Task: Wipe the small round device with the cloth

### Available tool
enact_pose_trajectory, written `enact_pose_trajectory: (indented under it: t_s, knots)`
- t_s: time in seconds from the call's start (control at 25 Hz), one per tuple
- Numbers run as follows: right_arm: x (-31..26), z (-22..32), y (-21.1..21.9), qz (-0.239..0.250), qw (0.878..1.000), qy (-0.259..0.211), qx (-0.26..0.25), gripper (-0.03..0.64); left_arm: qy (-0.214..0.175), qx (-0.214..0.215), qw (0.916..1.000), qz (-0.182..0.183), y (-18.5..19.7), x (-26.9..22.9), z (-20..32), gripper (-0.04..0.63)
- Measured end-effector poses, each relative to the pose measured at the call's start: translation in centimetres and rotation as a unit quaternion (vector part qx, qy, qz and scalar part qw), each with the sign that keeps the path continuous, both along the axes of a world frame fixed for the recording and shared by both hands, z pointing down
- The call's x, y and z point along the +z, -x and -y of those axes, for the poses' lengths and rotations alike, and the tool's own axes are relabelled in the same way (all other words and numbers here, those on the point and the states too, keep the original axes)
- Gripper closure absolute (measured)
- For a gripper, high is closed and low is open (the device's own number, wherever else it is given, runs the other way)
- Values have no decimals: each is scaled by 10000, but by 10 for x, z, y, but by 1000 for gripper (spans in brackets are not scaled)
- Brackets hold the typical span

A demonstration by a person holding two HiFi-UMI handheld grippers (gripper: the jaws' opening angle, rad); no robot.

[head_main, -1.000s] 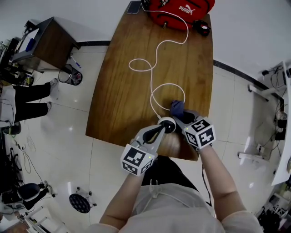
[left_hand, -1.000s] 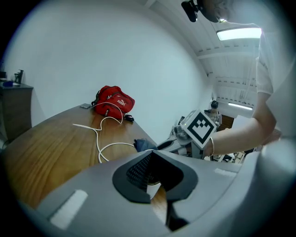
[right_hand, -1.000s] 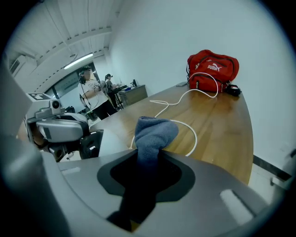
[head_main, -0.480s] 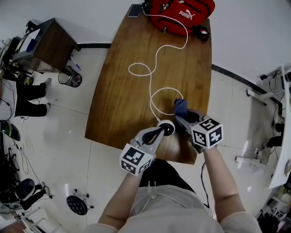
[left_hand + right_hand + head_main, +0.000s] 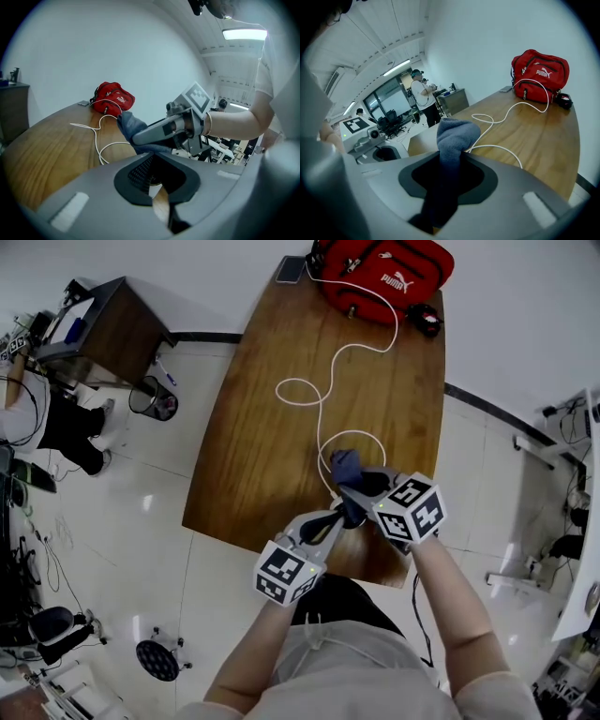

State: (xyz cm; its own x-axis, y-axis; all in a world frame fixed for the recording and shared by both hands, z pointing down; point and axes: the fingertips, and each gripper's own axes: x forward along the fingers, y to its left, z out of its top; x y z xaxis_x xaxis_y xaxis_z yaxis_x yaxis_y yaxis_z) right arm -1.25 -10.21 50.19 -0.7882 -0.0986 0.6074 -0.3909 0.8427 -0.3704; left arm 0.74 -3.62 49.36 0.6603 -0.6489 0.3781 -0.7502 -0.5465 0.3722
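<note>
My left gripper (image 5: 345, 514) is shut at the near edge of the wooden table (image 5: 253, 456). It stays at the small round device, which my right gripper hides in the head view. In the left gripper view only a white sliver of the device (image 5: 154, 190) shows between the left gripper (image 5: 157, 187) jaws. My right gripper (image 5: 349, 486) is shut on a blue-grey cloth (image 5: 344, 465), lifted just over the left gripper's tips. The cloth (image 5: 454, 133) bulges from the right gripper (image 5: 446, 164) jaws. In the left gripper view, the cloth (image 5: 129, 124) hangs just ahead.
A white cable (image 5: 323, 399) loops from the device across the table to a red bag (image 5: 384, 273) at the far end. A phone (image 5: 292, 270) and a small black item (image 5: 427, 320) lie beside the bag. A dark cabinet (image 5: 103, 320) stands on the left.
My right gripper has risen and swung left with the cloth, so it now covers the round device that showed before. The left gripper has stayed in place.
</note>
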Motion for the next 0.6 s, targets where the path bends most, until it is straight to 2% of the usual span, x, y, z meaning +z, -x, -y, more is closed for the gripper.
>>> enact_pose_trajectory:
  t_s: [0.36, 0.6]
  knots:
    - [30, 17, -2, 246, 9971, 652, 301, 509, -33, -113, 9998, -140, 1, -1, 4, 588]
    - [61, 26, -12, -199, 9977, 594, 240, 509, -78, -206, 9995, -221, 4, -4, 5, 588]
